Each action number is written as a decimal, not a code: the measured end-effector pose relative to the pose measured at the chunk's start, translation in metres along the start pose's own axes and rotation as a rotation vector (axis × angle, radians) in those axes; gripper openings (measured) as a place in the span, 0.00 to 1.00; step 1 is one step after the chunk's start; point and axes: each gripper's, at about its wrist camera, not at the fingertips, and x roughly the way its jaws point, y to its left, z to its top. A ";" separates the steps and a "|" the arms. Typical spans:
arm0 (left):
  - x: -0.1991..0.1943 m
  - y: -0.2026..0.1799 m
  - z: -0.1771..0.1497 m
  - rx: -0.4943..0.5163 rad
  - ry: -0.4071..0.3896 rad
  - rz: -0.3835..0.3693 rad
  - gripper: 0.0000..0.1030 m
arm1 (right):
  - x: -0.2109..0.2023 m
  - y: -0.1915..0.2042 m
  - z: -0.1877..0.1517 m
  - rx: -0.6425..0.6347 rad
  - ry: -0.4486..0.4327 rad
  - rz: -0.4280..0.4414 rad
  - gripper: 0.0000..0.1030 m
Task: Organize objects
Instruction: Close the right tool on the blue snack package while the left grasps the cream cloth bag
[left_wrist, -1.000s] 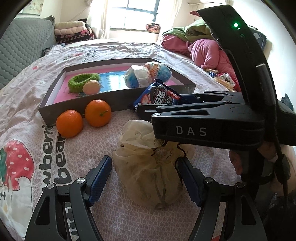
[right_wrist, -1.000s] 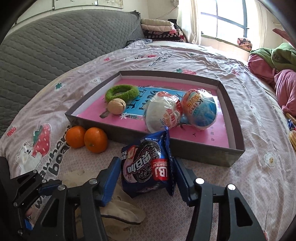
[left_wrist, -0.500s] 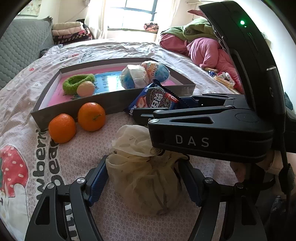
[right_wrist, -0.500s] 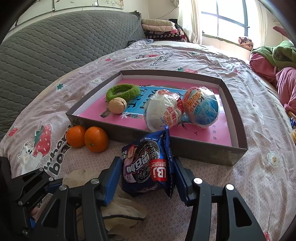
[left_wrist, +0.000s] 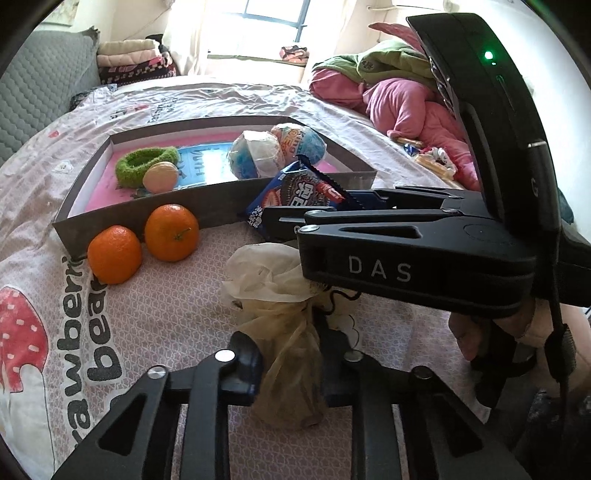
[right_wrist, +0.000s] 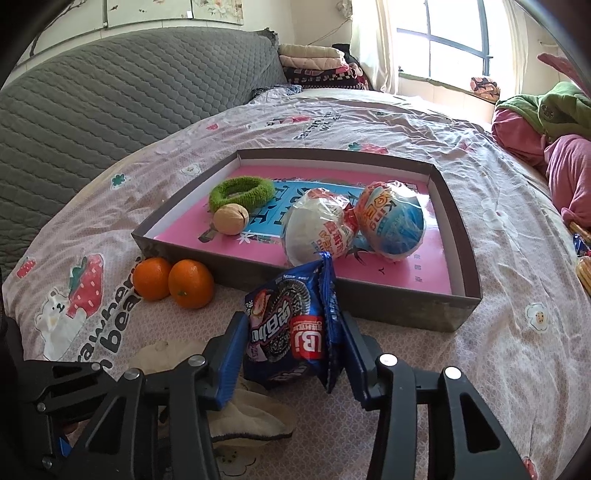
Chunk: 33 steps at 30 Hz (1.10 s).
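Pinching the cream mesh pouch (left_wrist: 291, 354) on the near bedspread, left gripper (left_wrist: 291, 365) has just been closing; right gripper (right_wrist: 291, 350), also closing, clamps the cookie packet (right_wrist: 291, 332). Both seem bound for the far tray (right_wrist: 458, 236).

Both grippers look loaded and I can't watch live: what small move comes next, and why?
Probably lift the right gripper, jaws just closed on the cookie packet, over the tray's near wall. The packet looks pinched and the tray lies directly ahead. The left gripper grips the cream bag.
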 end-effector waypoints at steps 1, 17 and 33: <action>-0.001 -0.001 0.000 0.003 -0.004 -0.003 0.16 | -0.001 0.000 0.000 0.001 -0.002 0.001 0.45; -0.015 0.005 -0.002 -0.023 -0.039 0.017 0.14 | -0.012 0.000 0.002 0.008 -0.052 0.038 0.30; -0.034 0.013 0.010 -0.036 -0.118 0.085 0.14 | -0.028 -0.002 0.007 0.021 -0.131 0.060 0.26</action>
